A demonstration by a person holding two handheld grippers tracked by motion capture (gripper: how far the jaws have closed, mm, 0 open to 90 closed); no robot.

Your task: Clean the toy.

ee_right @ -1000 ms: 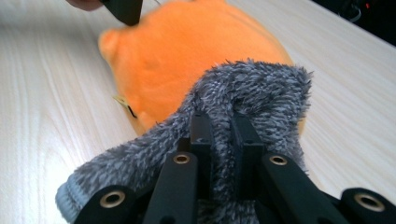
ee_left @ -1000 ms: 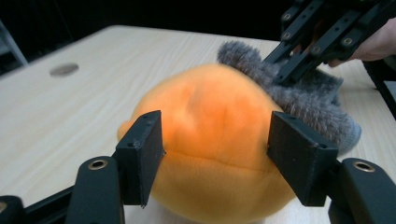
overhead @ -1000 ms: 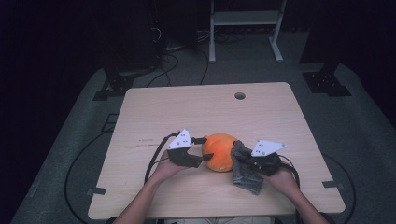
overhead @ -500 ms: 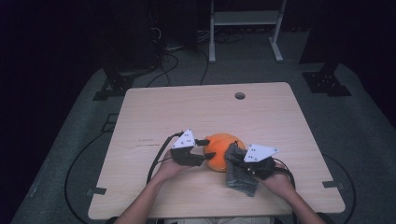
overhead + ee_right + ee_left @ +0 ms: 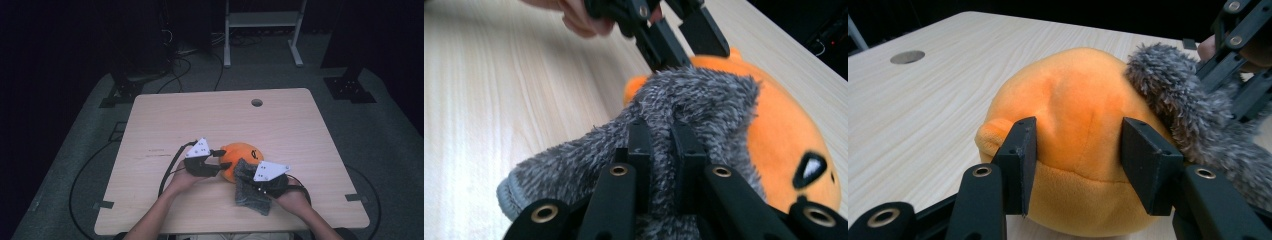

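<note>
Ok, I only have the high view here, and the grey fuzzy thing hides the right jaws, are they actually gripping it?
Observer: Yes. In the right gripper view the right gripper has its jaws nearly together, pinching a fold of the grey fuzzy cloth.
Operator: And the left one, is it squeezing the orange toy?
Observer: In the left gripper view the left gripper has its jaws spread either side of the orange plush toy, pads against its surface.
Operator: Does the cloth reach the toy?
Observer: Yes, its edge drapes over the toy's top.
</note>
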